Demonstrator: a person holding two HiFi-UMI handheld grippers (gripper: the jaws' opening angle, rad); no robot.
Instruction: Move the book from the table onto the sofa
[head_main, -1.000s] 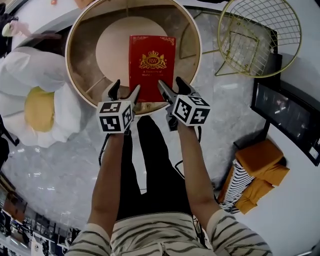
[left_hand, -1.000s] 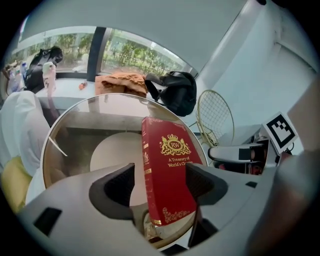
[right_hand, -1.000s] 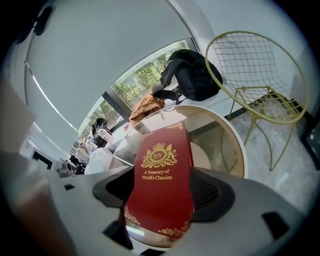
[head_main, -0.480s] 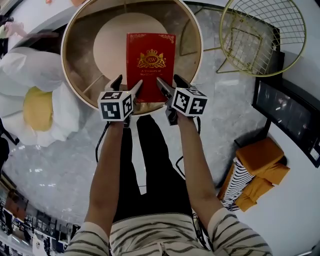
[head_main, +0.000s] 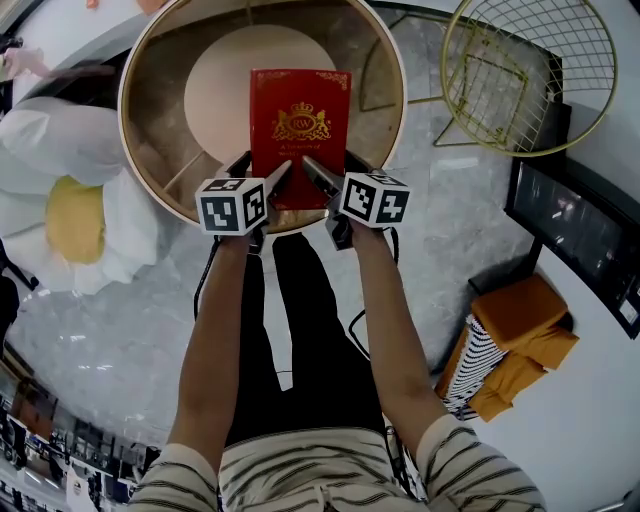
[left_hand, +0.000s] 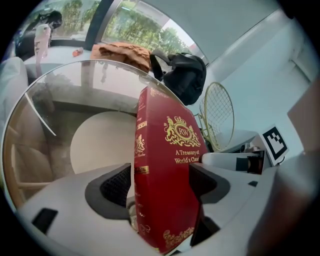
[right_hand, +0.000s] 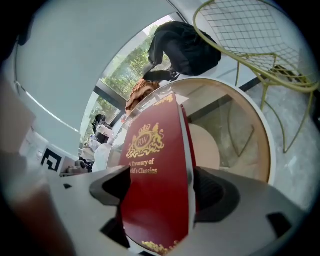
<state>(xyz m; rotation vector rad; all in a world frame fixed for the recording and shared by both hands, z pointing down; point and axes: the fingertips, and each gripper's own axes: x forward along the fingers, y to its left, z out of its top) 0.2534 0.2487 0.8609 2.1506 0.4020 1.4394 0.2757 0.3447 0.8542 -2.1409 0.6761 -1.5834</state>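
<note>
A red book (head_main: 298, 125) lay flat on the round glass desk (head_main: 160, 120) in the upper middle of the head view, its near edge by the desk's lower rim. The left gripper (head_main: 262, 170) and the right gripper (head_main: 330, 172) sat side by side at that edge, the left at the book's lower left corner and the right at its lower right. In each gripper's own view the book stood between the jaws, which were wide and opening, and the pads did not clearly press on it. A gold wire chair (head_main: 520, 70) stood at the upper right.
</note>
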